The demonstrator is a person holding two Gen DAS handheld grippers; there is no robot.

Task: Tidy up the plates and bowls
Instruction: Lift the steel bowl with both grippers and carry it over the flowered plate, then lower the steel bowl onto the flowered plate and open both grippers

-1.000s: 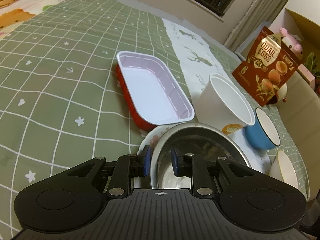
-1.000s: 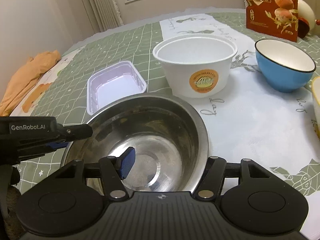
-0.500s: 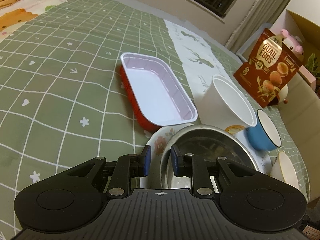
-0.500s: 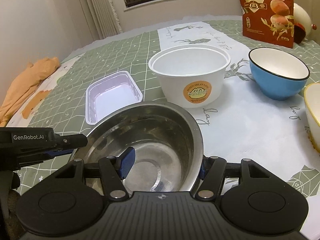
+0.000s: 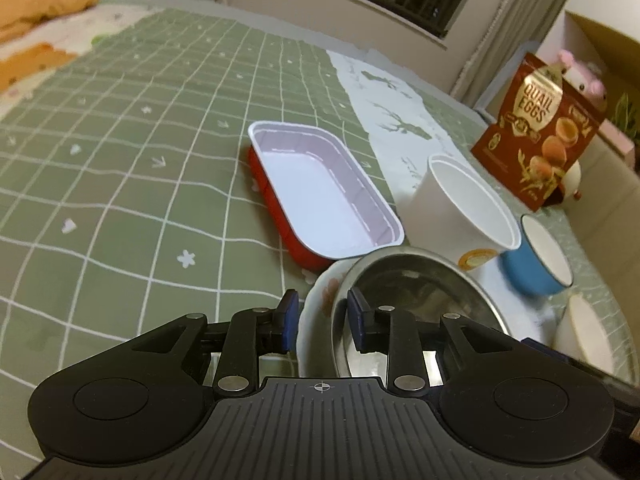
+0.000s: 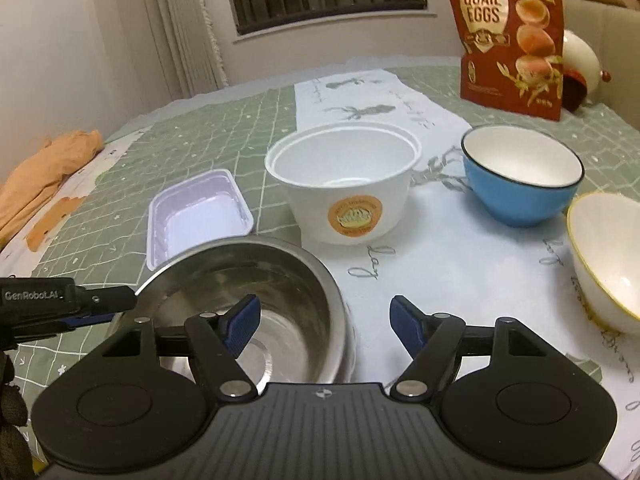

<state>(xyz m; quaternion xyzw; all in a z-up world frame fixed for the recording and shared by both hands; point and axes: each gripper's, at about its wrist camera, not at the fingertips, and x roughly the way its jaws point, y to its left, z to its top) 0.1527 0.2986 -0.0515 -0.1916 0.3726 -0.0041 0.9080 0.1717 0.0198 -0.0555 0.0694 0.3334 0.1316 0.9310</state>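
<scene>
Your steel bowl (image 6: 248, 312) sits on a floral plate (image 5: 320, 300), just beside the red-sided tray (image 5: 320, 204). Both grippers have just been opening. Left gripper (image 5: 322, 320): jaws parted a little, straddling the bowl's rim, pads apparently off it. Right gripper (image 6: 324, 320): spread wide, rim between the fingers, untouched. Judged: bowl is light, stiff and slick; thin rim gives the only hold, so pinch it squarely. The plate beneath looks ceramic and chippable. White foam bowl (image 6: 344, 188) will likely crush under pressure.
</scene>
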